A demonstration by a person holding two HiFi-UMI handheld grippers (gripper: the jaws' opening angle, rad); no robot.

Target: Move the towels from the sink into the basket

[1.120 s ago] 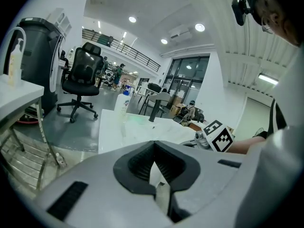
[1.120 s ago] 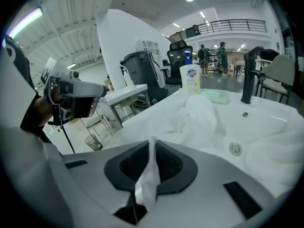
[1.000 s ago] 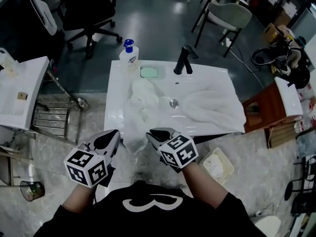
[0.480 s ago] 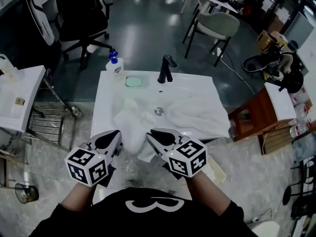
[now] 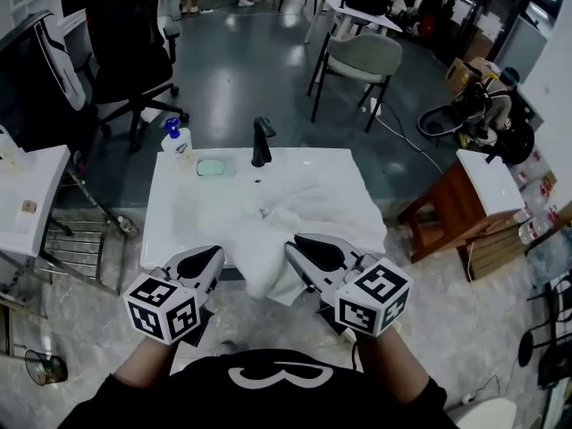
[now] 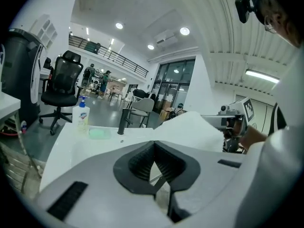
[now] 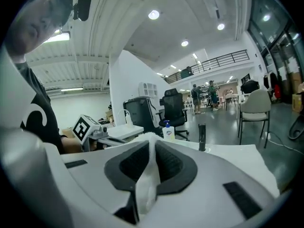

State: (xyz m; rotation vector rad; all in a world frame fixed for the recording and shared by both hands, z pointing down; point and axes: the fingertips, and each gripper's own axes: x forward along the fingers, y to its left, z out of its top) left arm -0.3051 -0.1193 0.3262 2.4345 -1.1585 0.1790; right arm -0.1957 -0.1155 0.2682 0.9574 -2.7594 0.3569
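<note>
Closer, towel pinched, right hand-held gripper clamped

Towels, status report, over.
Right gripper shut on one towel, raised at the sink front. Left gripper jaws together, hold unclear. Second towel lies in the sink. Nothing in the way.

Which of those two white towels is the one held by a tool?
The bunched towel at the sink's near edge, pinched in the right tool; the other towel lies spread flat in the sink.
</note>
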